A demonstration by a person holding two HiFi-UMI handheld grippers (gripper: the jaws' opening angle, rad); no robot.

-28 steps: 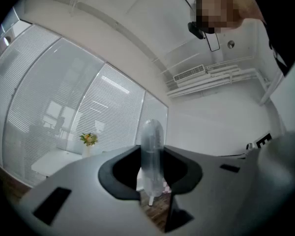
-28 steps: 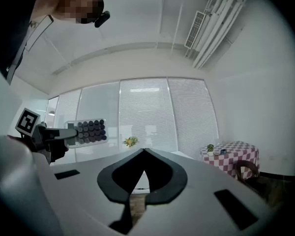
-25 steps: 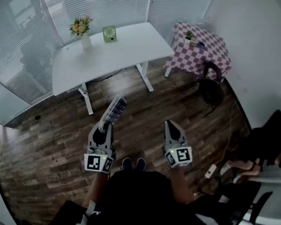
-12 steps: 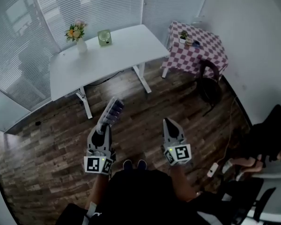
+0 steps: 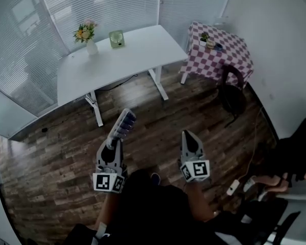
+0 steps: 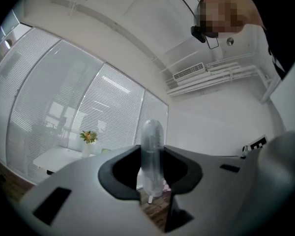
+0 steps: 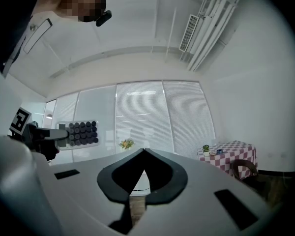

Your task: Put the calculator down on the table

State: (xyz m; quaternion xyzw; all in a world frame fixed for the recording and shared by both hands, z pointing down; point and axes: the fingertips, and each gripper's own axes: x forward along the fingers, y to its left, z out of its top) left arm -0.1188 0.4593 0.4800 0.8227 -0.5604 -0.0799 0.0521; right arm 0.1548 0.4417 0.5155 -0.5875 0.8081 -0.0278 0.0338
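Note:
The calculator (image 5: 122, 123), white with rows of dark keys, sticks out forward from my left gripper (image 5: 112, 143), which is shut on its near end. In the left gripper view the calculator (image 6: 152, 146) stands edge-on between the jaws. My right gripper (image 5: 187, 136) is held level beside it, shut with nothing in it; its jaws meet at a point (image 7: 143, 152). The right gripper view shows the calculator (image 7: 81, 133) face-on at the left. The white table (image 5: 132, 55) stands ahead across the wood floor, well beyond both grippers.
On the white table stand a vase of flowers (image 5: 86, 34) and a small green device (image 5: 116, 38). To the right are a checkered table (image 5: 222, 52) and a dark chair (image 5: 232, 95). A person (image 5: 290, 162) sits at the far right, near a white power strip (image 5: 232, 187).
Both grippers have drifted a little forward together with the person's body. The calculator stays in the left grip. The shoes seen earlier are now mostly hidden under the body.

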